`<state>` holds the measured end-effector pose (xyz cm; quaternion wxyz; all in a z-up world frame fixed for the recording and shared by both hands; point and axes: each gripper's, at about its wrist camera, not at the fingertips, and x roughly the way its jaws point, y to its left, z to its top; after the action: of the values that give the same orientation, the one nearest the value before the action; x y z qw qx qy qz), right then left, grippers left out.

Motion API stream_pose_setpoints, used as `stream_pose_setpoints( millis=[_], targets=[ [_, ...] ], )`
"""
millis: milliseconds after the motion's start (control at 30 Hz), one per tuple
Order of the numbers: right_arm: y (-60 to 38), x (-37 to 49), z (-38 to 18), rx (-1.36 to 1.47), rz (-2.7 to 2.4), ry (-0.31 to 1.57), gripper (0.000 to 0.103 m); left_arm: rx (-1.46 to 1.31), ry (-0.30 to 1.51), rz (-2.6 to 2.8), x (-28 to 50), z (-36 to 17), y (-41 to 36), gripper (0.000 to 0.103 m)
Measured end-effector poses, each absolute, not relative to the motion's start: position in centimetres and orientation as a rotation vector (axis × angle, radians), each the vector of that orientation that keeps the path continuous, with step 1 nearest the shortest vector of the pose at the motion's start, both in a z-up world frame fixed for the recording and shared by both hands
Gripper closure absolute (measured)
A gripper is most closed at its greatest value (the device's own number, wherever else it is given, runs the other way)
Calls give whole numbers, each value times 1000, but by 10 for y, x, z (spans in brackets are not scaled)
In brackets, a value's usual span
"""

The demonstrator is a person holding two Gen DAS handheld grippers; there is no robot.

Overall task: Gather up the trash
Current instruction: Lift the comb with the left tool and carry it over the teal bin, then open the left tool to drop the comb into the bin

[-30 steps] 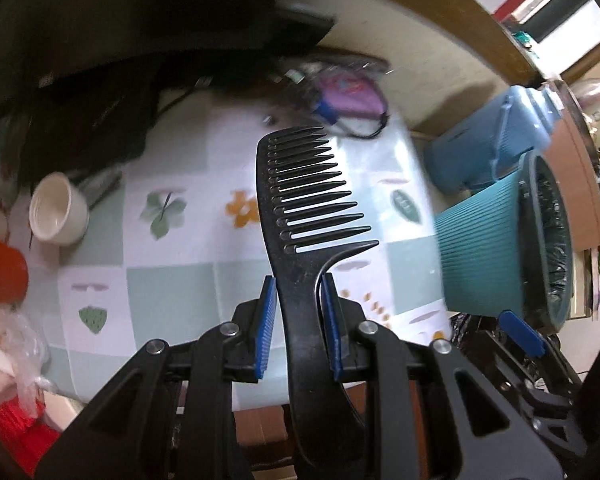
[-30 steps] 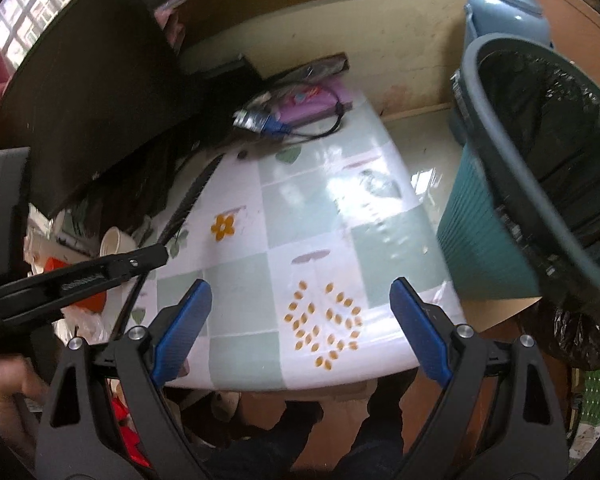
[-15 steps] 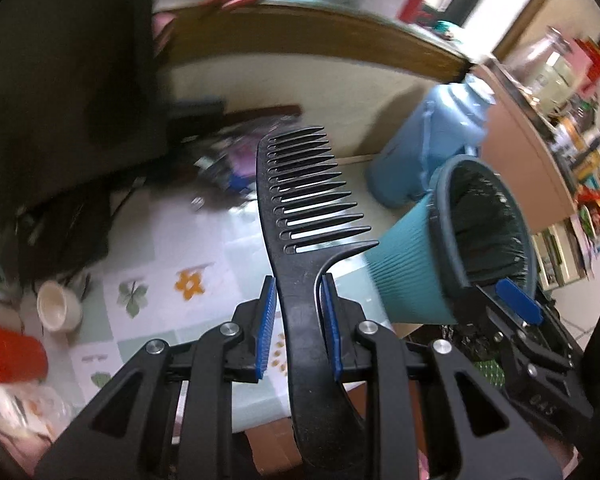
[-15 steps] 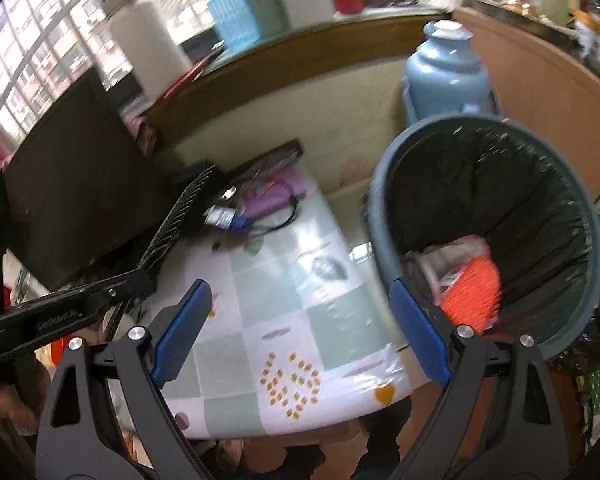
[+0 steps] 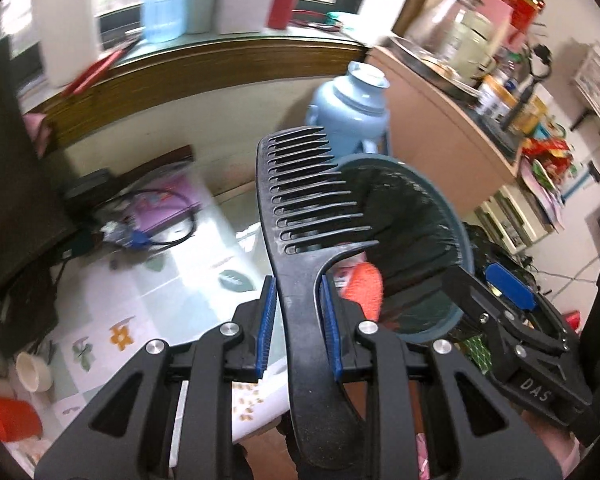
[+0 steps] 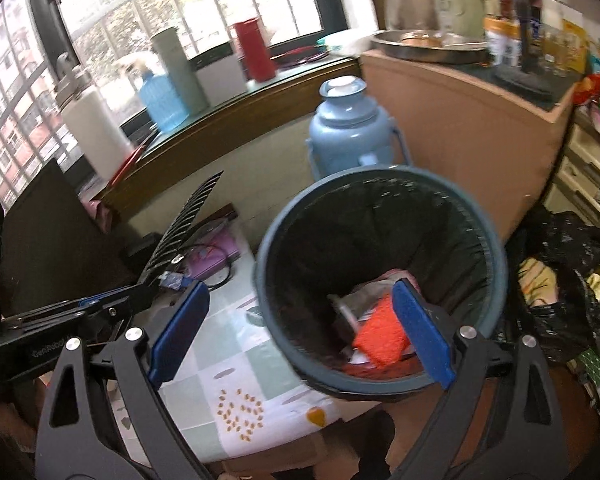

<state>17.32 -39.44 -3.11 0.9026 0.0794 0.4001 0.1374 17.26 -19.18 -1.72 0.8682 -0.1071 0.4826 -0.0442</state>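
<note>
My left gripper (image 5: 298,308) is shut on a black wide-tooth comb (image 5: 300,216), held upright by its handle, teeth pointing right. It is raised beside the teal trash bin (image 5: 456,236), which has a black liner and holds an orange item (image 5: 364,286). In the right wrist view the bin (image 6: 380,184) stands off the table's right edge with orange and pale trash (image 6: 380,330) inside. My right gripper (image 6: 300,326) is open and empty above the bin's near rim. The comb (image 6: 184,226) and the left gripper show at the left there.
A table with a floral tile-pattern cloth (image 6: 228,364) holds a purple case with cables (image 5: 160,212), a white cup (image 5: 32,372) and a red cup (image 5: 8,416). A blue jug (image 6: 350,128) stands behind the bin, a wooden cabinet (image 6: 460,132) to the right, black bags (image 6: 572,280) beside it.
Both grippers have risen and swung right from over the table toward the bin. The bin's inside has come into view. The comb stays clamped in the left gripper.
</note>
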Motion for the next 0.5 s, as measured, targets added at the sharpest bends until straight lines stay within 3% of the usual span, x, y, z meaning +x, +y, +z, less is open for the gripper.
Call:
stream_pose_setpoints(
  millis=[500],
  targets=[
    [-480,174,-39,224,148,829,11,-148,1059,-245,201,-34,-287,81]
  ],
)
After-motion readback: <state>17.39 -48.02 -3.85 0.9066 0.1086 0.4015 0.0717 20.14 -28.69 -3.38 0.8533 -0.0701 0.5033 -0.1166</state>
